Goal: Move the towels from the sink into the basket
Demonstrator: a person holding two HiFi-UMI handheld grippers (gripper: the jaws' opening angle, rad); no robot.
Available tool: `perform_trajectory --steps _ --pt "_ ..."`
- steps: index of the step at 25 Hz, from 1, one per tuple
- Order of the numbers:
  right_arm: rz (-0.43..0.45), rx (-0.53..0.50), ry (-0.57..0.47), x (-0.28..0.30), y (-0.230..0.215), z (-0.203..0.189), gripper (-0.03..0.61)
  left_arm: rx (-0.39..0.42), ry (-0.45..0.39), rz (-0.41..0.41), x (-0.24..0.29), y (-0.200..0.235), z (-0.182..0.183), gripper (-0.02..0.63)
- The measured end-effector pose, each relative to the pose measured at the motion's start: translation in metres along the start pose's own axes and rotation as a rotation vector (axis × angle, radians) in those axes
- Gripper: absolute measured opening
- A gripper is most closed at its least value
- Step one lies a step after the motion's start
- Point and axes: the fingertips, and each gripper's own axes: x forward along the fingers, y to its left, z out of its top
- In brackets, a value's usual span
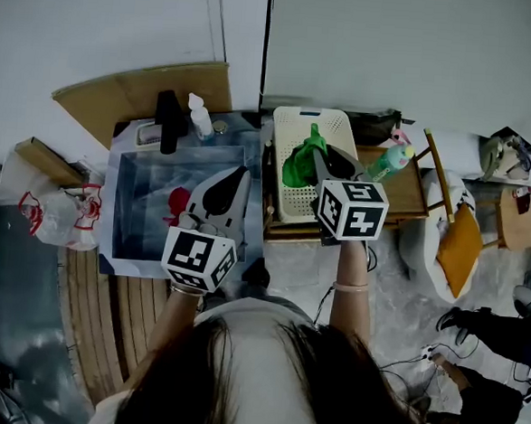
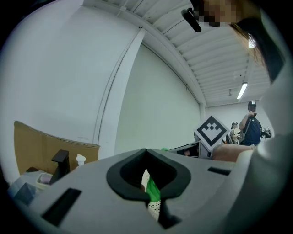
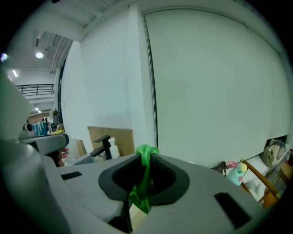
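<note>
In the head view a blue-lined sink sits at left with a red towel lying in it. A cream perforated basket stands to its right. My right gripper is over the basket, shut on a green towel that hangs down into it. In the right gripper view the green towel is pinched at the tips of my right gripper. My left gripper hovers over the sink's right edge. In its own view my left gripper is shut with nothing in it.
A black faucet and a white soap bottle stand behind the sink, with cardboard against the wall. The basket rests on a wooden stand with a green-pink bottle. A chair with an orange cushion is at right.
</note>
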Motion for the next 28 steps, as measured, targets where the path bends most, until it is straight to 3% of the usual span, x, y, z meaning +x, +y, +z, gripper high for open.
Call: perform_trajectory --steps 14,28 --pt "0.006 -0.069 0.147 0.046 -0.051 -0.059 0.071 0.001 0.03 0.011 0.032 -0.013 -0.012 0.008" --pt "0.063 -0.178 0.365 0.107 -0.081 -0.133 0.071 0.001 0.053 0.075 0.038 -0.005 -0.019 0.008"
